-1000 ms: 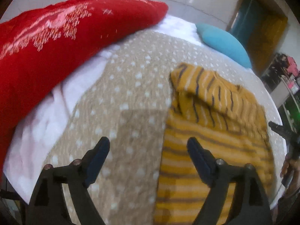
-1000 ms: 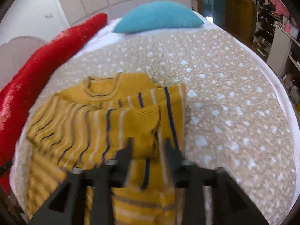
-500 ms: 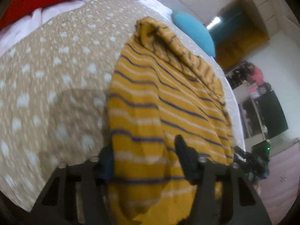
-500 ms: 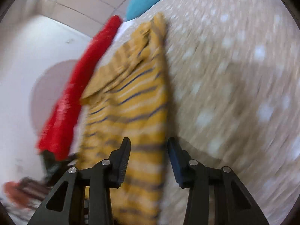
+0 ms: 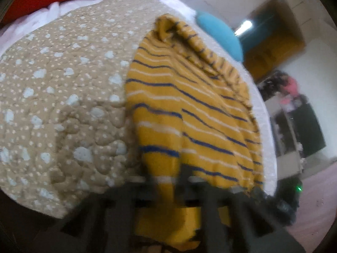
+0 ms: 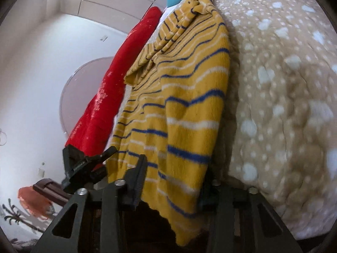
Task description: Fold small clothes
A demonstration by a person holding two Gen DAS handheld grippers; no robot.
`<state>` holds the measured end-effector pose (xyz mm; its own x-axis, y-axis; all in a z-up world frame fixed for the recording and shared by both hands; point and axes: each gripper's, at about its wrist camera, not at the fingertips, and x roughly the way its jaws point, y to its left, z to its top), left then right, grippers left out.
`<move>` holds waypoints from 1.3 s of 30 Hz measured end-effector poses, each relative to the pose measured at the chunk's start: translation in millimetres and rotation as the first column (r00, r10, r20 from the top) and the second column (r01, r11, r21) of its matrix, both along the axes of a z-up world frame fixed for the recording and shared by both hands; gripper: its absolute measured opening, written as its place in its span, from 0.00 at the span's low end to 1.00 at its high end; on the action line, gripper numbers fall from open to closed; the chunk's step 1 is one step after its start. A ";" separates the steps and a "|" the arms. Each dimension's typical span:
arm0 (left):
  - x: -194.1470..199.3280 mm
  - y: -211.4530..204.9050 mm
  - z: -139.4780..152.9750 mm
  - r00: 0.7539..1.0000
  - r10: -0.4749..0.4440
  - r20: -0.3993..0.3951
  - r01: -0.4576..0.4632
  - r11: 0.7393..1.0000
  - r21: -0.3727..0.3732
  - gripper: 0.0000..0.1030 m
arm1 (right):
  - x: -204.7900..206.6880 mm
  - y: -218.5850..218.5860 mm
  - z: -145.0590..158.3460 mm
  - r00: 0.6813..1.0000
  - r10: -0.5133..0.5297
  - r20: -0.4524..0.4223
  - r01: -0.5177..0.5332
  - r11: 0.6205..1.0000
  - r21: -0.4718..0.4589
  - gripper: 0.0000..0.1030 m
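Beige quilt [image 5: 63, 109]: white-spotted, I see it covering the whole bed under the work.
Red blanket [image 6: 109, 88]: long roll along the far edge of the quilt, apart from the sweater.
Sweater [image 6: 181, 109]: yellow knit with navy and white stripes, flat on the quilt, hem hanging over the near edge.
Blue pillow [image 5: 221, 35]: beyond the collar, clear of my reach.
Left gripper [image 5: 166, 181]: blurred; jaws pinched tight on the hem corner.
Right gripper [image 6: 174, 181]: jaws closing, the other hem corner between them; contact I cannot confirm.
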<state>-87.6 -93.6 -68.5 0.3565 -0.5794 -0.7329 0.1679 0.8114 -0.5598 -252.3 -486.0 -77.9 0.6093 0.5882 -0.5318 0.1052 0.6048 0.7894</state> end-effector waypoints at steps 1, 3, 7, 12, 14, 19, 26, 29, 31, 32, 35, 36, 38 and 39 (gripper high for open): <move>-0.5 1.2 2.3 1.000 0.014 -0.009 -0.014 1.000 -0.005 0.08 | -3.3 1.2 -1.6 1.000 -0.002 -0.012 0.002 1.000 -0.018 0.15; -5.8 3.1 10.1 1.000 0.023 -0.004 -0.023 1.000 0.000 0.07 | -4.2 5.4 -2.8 1.000 0.001 -0.029 -0.002 1.000 -0.023 0.10; -32.5 10.3 45.3 0.998 0.032 0.060 -0.030 0.999 -0.027 0.07 | -17.2 -17.6 17.3 1.000 -0.001 0.023 0.000 0.999 0.046 0.09; -71.8 8.2 61.9 0.994 0.000 0.111 0.006 0.999 -0.047 0.07 | -59.1 -38.8 48.1 0.995 -0.002 0.102 -0.007 0.996 0.087 0.08; -80.2 4.1 53.7 0.994 -0.015 0.109 0.016 1.000 -0.013 0.07 | -74.2 -40.3 41.8 0.996 0.013 0.089 -0.022 0.995 0.097 0.08; -50.2 9.2 34.8 0.999 0.006 0.050 -0.005 1.000 -0.012 0.07 | -62.3 -41.9 22.4 1.000 0.017 0.026 -0.021 0.989 0.144 0.08; 21.2 -5.7 71.8 0.988 0.051 0.147 -0.048 0.999 -0.020 0.08 | 30.5 -52.0 80.0 0.989 -0.004 0.145 -0.020 0.986 0.164 0.09; 55.1 -13.1 80.1 0.985 0.082 0.150 -0.078 0.997 -0.030 0.08 | 74.8 -57.5 95.4 0.984 -0.035 0.174 0.013 0.992 0.129 0.09; 69.6 -17.2 82.1 0.986 0.083 0.143 -0.077 0.996 -0.046 0.08 | 93.9 -59.0 97.3 0.984 -0.047 0.174 0.024 0.991 0.131 0.09; 76.4 -20.0 83.8 0.987 0.082 0.141 -0.075 0.996 -0.050 0.08 | 103.3 -58.8 97.7 0.984 -0.050 0.172 0.026 0.991 0.135 0.09; 104.0 -32.5 88.4 0.986 0.075 0.147 -0.070 0.997 -0.039 0.08 | 125.6 -62.3 102.8 0.983 -0.055 0.176 0.031 0.990 0.137 0.09; 111.4 -35.5 88.2 0.987 0.076 0.142 -0.072 0.997 -0.034 0.08 | 137.3 -65.4 103.7 0.983 -0.060 0.173 0.036 0.989 0.140 0.09; 146.4 -43.0 80.8 0.991 0.094 0.094 -0.090 0.995 -0.048 0.11 | 163.7 -76.1 99.5 0.985 -0.074 0.154 0.047 0.984 0.170 0.11; 157.5 -44.2 77.0 0.992 0.106 0.074 -0.101 0.993 -0.068 0.13 | 169.7 -83.3 94.4 0.987 -0.080 0.142 0.053 0.981 0.184 0.11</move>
